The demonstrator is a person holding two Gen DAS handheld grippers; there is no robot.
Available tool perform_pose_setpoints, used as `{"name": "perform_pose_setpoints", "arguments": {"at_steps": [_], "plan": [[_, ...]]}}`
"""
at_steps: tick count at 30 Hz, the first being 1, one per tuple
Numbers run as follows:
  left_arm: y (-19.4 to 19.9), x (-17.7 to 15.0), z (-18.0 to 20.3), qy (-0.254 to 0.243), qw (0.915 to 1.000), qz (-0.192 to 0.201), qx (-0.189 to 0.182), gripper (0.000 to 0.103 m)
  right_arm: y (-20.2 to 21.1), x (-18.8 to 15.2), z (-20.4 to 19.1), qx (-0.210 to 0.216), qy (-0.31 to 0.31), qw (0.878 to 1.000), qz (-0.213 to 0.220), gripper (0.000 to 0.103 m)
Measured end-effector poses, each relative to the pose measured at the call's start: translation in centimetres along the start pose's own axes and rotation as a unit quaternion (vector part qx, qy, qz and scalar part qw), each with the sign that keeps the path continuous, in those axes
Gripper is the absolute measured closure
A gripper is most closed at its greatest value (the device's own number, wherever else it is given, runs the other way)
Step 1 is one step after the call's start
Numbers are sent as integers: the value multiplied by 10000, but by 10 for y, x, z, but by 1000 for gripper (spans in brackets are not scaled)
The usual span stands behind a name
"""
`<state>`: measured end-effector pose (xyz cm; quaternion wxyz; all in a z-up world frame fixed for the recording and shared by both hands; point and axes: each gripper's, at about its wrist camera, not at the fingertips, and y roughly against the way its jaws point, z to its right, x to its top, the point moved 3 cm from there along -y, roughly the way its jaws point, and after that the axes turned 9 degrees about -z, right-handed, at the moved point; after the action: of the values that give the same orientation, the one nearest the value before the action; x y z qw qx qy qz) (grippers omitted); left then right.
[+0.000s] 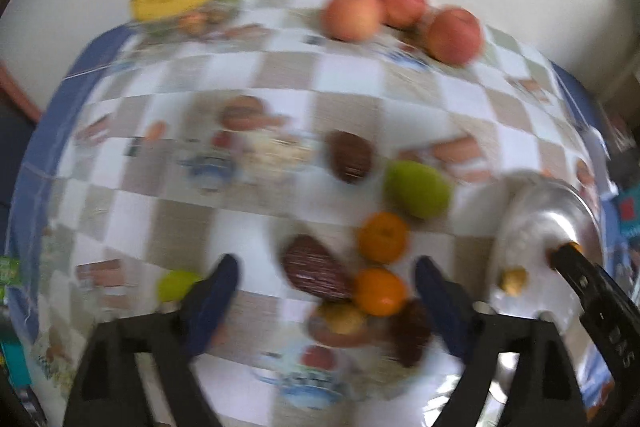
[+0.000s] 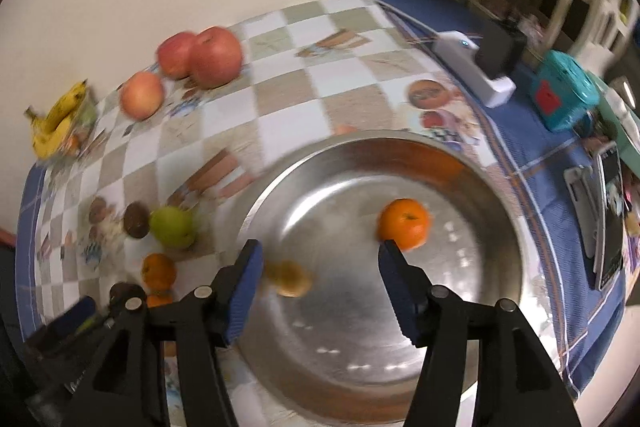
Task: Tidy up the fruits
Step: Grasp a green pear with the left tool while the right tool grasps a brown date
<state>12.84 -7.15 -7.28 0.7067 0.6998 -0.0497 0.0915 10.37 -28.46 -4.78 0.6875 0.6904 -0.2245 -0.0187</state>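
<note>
My left gripper (image 1: pixel 326 291) hangs open over a cluster of fruit on the checked tablecloth: a brown fruit (image 1: pixel 316 267), two oranges (image 1: pixel 380 291) (image 1: pixel 383 237) and a yellowish fruit (image 1: pixel 340 319). Nothing is between its pads. A green pear (image 1: pixel 416 189) lies just beyond. My right gripper (image 2: pixel 320 267) is open above the steel bowl (image 2: pixel 500 195), which holds an orange (image 2: pixel 404 223) and a small yellowish fruit (image 2: pixel 290 279). Three apples (image 2: pixel 216 53) and bananas (image 2: pixel 60 123) sit at the far edge by the wall.
A white device (image 2: pixel 480 67), a black box (image 2: pixel 500 51), a teal box (image 2: pixel 560 95) and flat phones or tablets (image 2: pixel 608 219) lie on the blue cloth right of the bowl. A small green fruit (image 1: pixel 176 285) lies left of the left gripper. The wall closes the far side.
</note>
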Motion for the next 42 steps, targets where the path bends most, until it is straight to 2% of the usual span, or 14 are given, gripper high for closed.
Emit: {"name": "perform_pose_setpoints", "arguments": {"at_steps": [2, 5, 8, 9, 16, 20, 27, 32, 34, 35, 37, 38, 39, 42], "plan": [[2, 0, -16, 132, 9997, 155, 109, 0, 1, -5, -16, 72, 206, 9997, 49, 32], [8, 0, -35, 275, 9988, 396, 76, 0, -1, -13, -38, 261, 477, 9985, 24, 32], [17, -1, -51, 395, 9963, 751, 121, 0, -3, -23, -60, 421, 717, 9965, 56, 14], [19, -1, -57, 432, 9956, 825, 102, 0, -3, -26, -65, 431, 746, 9962, 104, 12], [17, -1, -87, 771, 9948, 655, -109, 0, -1, -34, -88, 482, 1000, 9934, 291, 12], [12, 0, -99, 898, 9943, 492, -284, 0, -4, -37, -96, 513, 1053, 9929, 189, 12], [19, 4, -105, 798, 9940, 754, 23, 1, -8, -40, -101, 405, 1110, 9927, 226, 12], [28, 5, -107, 804, 9924, 935, 54, 1, -1, -37, -100, 498, 1092, 9919, 405, 12], [26, 5, -109, 833, 9927, 863, -88, 1, -2, -36, -101, 669, 1081, 9912, 359, 13], [23, 5, -110, 840, 9935, 757, -127, 5, -4, -37, -101, 736, 1077, 9911, 249, 15], [14, 3, -111, 833, 9950, 539, -86, 16, -9, -40, -104, 781, 1104, 9908, 96, 31], [9, 2, -112, 847, 9955, 423, -99, 22, -11, -41, -105, 786, 1112, 9907, 16, 46], [4, 1, -111, 860, 9957, 322, -145, 24, -15, -43, -105, 792, 1107, 9906, -104, 55], [-17, -3, -110, 916, 9951, -111, -360, 29, -25, -50, -107, 774, 1174, 9892, -402, 59]]}}
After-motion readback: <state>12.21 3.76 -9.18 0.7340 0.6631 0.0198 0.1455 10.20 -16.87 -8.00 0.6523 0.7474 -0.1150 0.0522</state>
